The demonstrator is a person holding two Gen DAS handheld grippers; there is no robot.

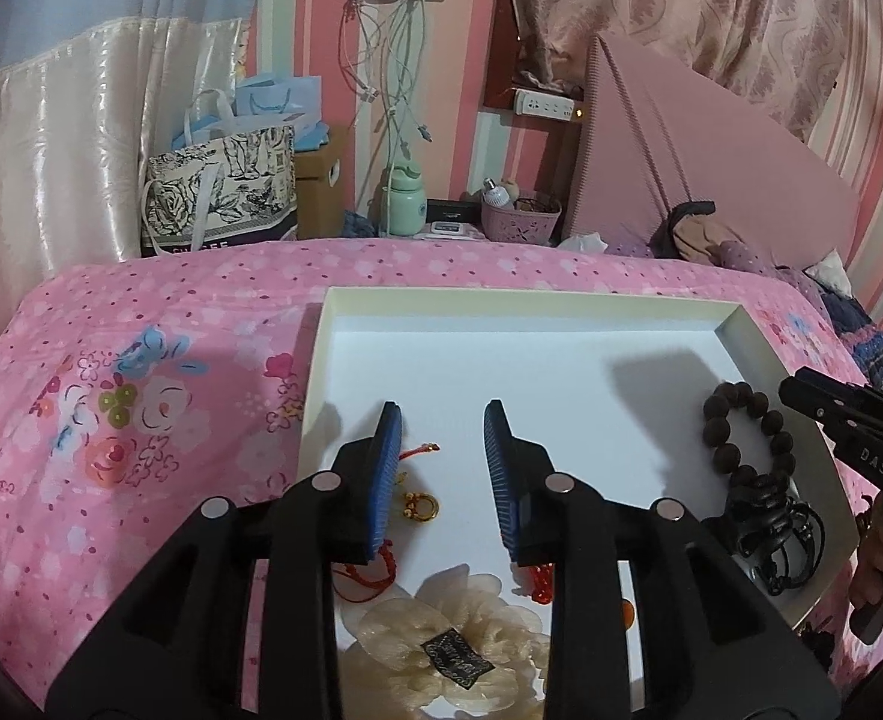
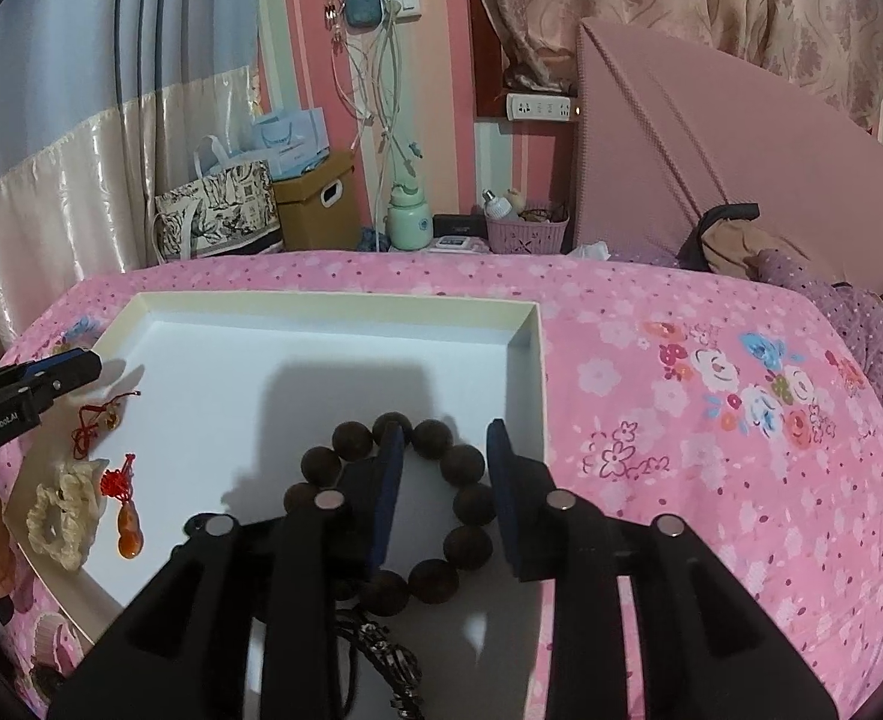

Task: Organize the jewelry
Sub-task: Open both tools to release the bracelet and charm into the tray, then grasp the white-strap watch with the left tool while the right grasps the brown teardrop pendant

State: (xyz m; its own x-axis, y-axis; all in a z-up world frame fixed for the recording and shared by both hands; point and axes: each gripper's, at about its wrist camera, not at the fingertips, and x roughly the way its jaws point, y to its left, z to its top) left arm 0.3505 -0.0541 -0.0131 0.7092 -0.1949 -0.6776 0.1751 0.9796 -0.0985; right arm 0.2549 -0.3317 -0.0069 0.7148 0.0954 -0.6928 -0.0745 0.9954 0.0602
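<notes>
Both claws stand released over the white tray [image 1: 561,300] on the bed: left claw [image 1: 441,420] above the gold charm [image 1: 422,505], right claw [image 2: 446,438] straddling the bead bracelet [image 2: 465,498], seemingly sorting pieces to opposite sides.

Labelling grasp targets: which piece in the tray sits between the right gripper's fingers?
The dark wooden bead bracelet. The right gripper straddles its ring, one finger inside; the red-corded charms and cream scrunchie lie far off by the tray's opposite side.

The left tool [image 1: 441,420] covers part of the red cord [image 1: 375,570] beside the gold charm [image 1: 420,505]; the bead bracelet [image 2: 441,504] runs behind the right tool [image 2: 444,441].
</notes>
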